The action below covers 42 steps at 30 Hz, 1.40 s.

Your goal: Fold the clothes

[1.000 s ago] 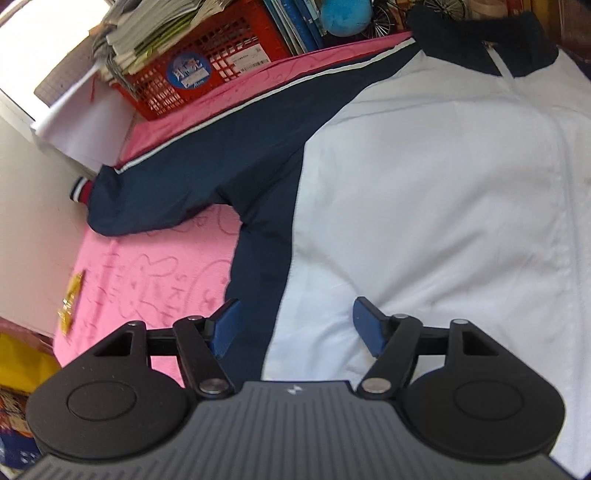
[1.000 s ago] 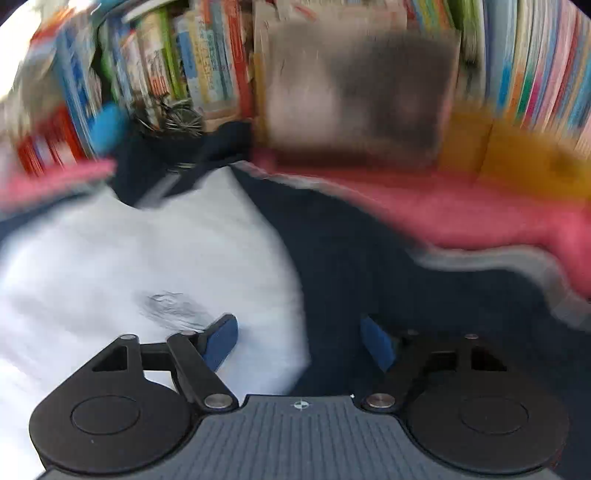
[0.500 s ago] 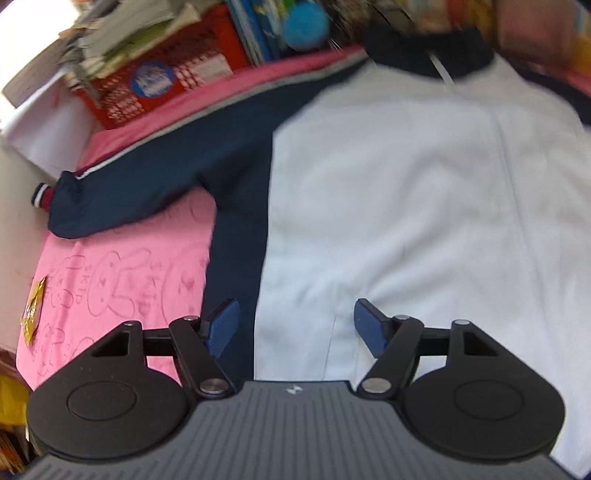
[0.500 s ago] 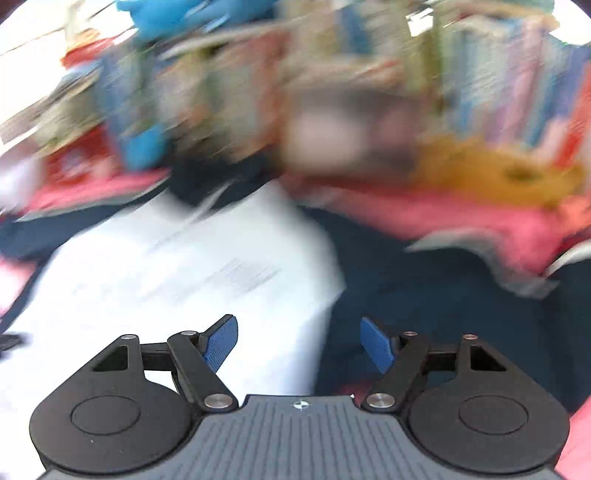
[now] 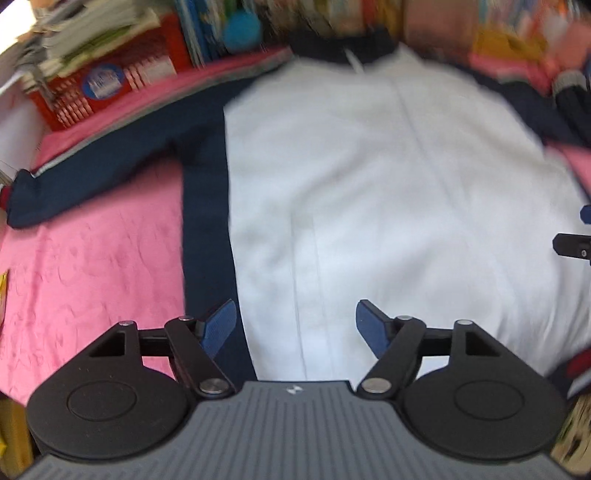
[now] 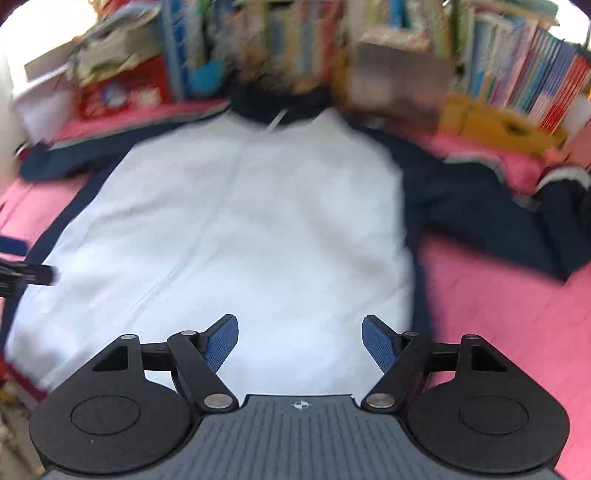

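A white jacket (image 5: 369, 192) with navy sleeves and collar lies flat, front up, on a pink cloth (image 5: 92, 266). Its left sleeve (image 5: 103, 162) stretches out to the left; the right sleeve (image 6: 491, 221) spreads to the right. My left gripper (image 5: 295, 326) hovers open over the jacket's lower left hem, at the navy side stripe. My right gripper (image 6: 300, 341) hovers open over the lower right of the white panel (image 6: 240, 229). Neither holds anything. Each gripper shows at the edge of the other's view. Both views are motion-blurred.
A red basket (image 5: 110, 85) of papers, a blue ball (image 5: 242, 31) and rows of books (image 6: 517, 74) line the far edge behind the collar. A yellow object (image 6: 495, 125) sits at the back right. Bare pink cloth (image 6: 517, 325) lies on both sides of the jacket.
Both grippers have pulled back toward the jacket's hem, so more of the garment shows. The right view swung left from the right sleeve to the white front. Both stayed open.
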Available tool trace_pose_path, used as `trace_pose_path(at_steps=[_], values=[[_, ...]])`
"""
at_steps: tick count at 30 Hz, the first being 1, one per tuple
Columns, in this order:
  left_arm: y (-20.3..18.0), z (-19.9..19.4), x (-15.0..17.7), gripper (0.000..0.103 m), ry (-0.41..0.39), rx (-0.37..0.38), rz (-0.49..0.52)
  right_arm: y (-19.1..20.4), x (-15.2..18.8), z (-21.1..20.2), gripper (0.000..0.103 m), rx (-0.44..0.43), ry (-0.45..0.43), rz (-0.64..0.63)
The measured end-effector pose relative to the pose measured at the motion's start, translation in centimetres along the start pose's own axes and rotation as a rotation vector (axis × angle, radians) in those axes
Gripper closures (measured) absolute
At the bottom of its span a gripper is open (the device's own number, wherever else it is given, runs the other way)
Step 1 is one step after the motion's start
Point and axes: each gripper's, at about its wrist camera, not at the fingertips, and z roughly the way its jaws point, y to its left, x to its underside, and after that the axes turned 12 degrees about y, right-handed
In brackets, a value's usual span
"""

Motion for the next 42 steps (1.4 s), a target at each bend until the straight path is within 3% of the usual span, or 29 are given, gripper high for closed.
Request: trace_pose_path(at_steps=[1,6,9,15,16,21,26,42], values=[[0.1,0.3,0.8,0.025,0.009,0.008,-0.002,0.8,0.8,0.5,0.028,0.002,0.029,0.008],[1.1,0.2,3.0,0.024,0.065,0.042,-0.001,0.4,4.3,0.5,0.018,0.008,0.123,0.129],[1.6,-1.3,2.6,0.029,0.085,0.035,-0.003,0.1,4.3,-1.5,0.021,0.05,0.141,0.148],[3.9,-11.1,-1.8,0.023,-0.097,0.07,-0.082,0.9,-0.4,-9.1,0.015,0.123,-0.043,0.172],[4.0,-12.7,-2.7,0.02,-0.113,0.068,-0.097,1.1,-1.5,-10.4,0.008,0.134,-0.076,0.175],[3.4,-17.6,-4.9,0.015,-0.139,0.038,-0.149,3.2,-5.0,-15.2,0.0,0.15,-0.185,0.152],[1.1,-17.7,-3.4,0.015,-0.09,0.039,-0.103,4.4,-4.7,-16.6,0.0,0.077,-0.208,0.133],[-2.9,-14.3,1.3,0.015,0.08,0.052,-0.029,3.7,2.1,-14.6,0.0,0.053,-0.073,0.203]])
